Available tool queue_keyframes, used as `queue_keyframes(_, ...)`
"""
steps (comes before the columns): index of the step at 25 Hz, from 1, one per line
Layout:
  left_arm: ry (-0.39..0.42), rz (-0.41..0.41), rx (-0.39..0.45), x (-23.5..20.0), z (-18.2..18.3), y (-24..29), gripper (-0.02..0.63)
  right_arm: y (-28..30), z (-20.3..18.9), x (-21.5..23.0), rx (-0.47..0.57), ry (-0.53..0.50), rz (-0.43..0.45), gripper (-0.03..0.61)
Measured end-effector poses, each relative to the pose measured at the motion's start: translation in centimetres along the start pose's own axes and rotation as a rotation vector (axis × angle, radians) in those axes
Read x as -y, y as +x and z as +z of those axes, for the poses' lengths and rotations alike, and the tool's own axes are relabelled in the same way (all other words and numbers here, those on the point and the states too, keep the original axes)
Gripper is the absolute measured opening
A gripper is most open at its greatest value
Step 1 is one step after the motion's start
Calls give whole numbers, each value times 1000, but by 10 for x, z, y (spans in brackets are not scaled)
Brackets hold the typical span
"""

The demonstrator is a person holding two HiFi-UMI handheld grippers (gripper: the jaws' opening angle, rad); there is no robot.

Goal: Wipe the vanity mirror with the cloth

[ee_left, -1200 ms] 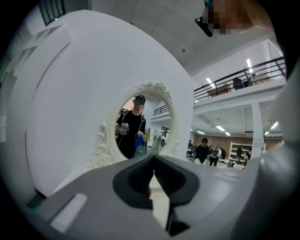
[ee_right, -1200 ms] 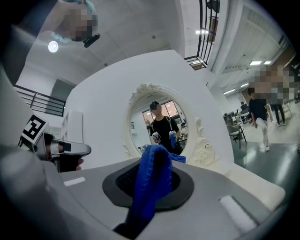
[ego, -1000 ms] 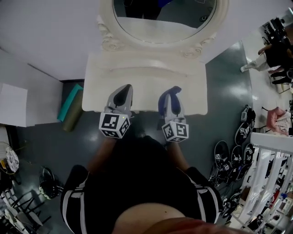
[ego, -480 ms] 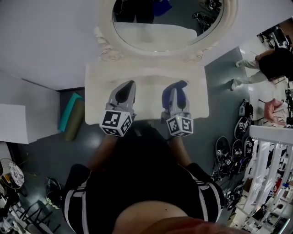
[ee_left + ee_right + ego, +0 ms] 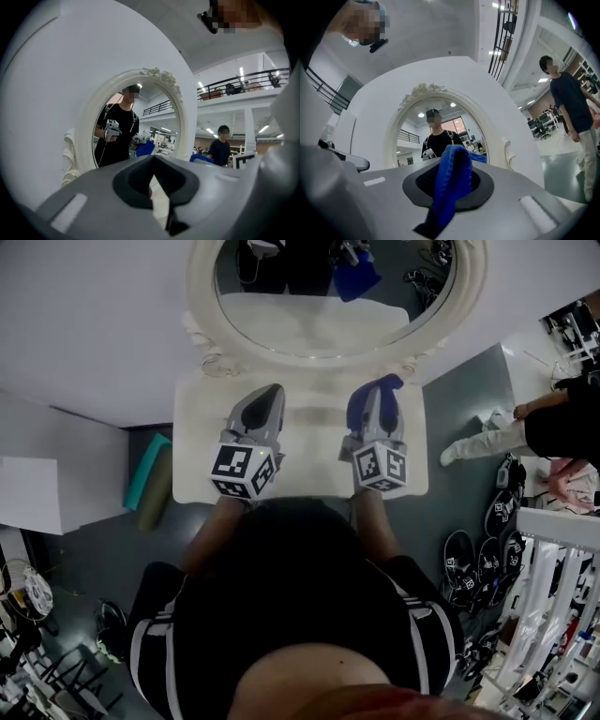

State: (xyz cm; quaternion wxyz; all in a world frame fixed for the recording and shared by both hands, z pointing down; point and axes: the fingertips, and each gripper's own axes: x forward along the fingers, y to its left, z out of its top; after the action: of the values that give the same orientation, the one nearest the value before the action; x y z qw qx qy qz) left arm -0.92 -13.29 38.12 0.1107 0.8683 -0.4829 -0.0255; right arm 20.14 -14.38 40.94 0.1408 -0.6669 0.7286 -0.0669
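Both grippers are out over the top of the cream vanity table (image 5: 199, 442). The oval vanity mirror in a carved cream frame (image 5: 319, 320) stands upright at the table's far edge, at 12 o'clock from us. Both gripper views show its long axis vertical.

Right gripper (image 5: 380, 390): jaws clamped on a blue knitted cloth (image 5: 451, 180), which bunches between the pads and pokes out past the tips. The cloth sits near the lower rim of the frame, at roughly the mirror's 5 o'clock. The glass lies ahead of it, not in contact, so we judge wiping has not begun.

Left gripper (image 5: 269, 395): jaws brought together at the tips, nothing between them. A wedge of pale table shows through behind the tips. It hangs over the table toward the mirror's 7 o'clock.

Key relation: the glass lies at 12 o'clock from the right gripper and above it. That gripper carries the cloth, and we read it as reaching slightly nearer the frame than the left.

Our reading of the coming move: lift the right gripper up and forward so the cloth meets the glass above the lower rim. The carved scrollwork at the base could snag the cloth. The left gripper is spare.
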Motion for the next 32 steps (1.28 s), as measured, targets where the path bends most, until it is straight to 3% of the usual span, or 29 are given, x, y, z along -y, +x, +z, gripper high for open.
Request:
queue_keyframes(9, 13, 14, 16, -7, 8, 55, 9, 66, 32, 37, 85, 0, -34, 41)
queue_keyframes(20, -2, 23, 8, -9, 16, 104, 9, 121, 55, 84, 154, 93, -79, 42)
queue_keyframes(32, -6, 20, -6, -23, 19, 120, 9, 159, 64, 82, 197, 126, -42, 41)
